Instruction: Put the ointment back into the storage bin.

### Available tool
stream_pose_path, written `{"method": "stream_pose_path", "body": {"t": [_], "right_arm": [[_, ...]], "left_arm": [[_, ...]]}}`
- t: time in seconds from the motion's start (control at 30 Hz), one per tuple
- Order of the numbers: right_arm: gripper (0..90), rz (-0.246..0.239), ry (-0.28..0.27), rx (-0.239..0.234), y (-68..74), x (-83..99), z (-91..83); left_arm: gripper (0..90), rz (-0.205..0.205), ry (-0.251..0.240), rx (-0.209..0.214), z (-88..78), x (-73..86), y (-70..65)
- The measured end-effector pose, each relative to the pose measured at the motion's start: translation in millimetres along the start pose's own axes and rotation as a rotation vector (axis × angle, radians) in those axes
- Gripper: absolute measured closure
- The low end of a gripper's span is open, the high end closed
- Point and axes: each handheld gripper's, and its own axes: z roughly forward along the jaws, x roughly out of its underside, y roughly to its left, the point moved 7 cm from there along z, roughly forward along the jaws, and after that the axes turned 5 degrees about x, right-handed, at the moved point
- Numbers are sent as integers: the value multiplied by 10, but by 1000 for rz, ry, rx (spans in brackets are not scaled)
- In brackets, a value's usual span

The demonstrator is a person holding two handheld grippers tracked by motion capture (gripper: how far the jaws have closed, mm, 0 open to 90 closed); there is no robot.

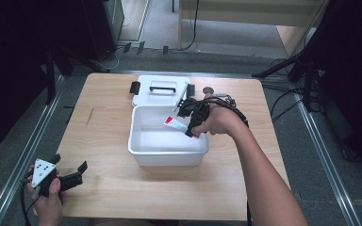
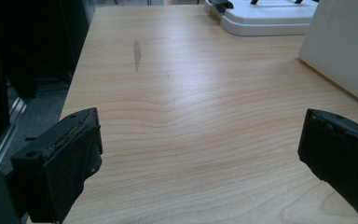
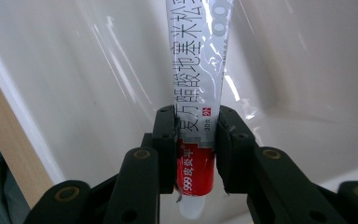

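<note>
A white and red ointment box (image 1: 175, 124) (image 3: 198, 88) hangs over the open white plastic bin (image 1: 141, 150), near the bin's right side. My right gripper (image 1: 192, 126) (image 3: 196, 140) is shut on the red end of the box, its jaws pressed against both sides. The bin's white inner wall (image 3: 74, 93) lies behind the box. My left gripper (image 1: 70, 174) (image 2: 200, 154) rests low at the table's front left corner, open, with bare wood between its jaws.
The bin's white lid (image 1: 160, 89) (image 2: 265, 16) with a black handle lies flat behind the bin. A small round dark object (image 1: 209, 90) sits at the table's back edge. The bin's outer wall (image 2: 345, 51) stands to the right of my left gripper.
</note>
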Motion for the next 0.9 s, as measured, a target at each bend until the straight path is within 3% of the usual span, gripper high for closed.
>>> {"method": "stream_pose_path", "body": {"t": [0.43, 0.9], "right_arm": [[726, -22, 56, -14, 66, 43, 300], [725, -97, 164, 9, 154, 38, 542]], "left_arm": [[3, 0, 2, 1, -1, 1, -2], [3, -1, 2, 1, -2, 2, -1]]}}
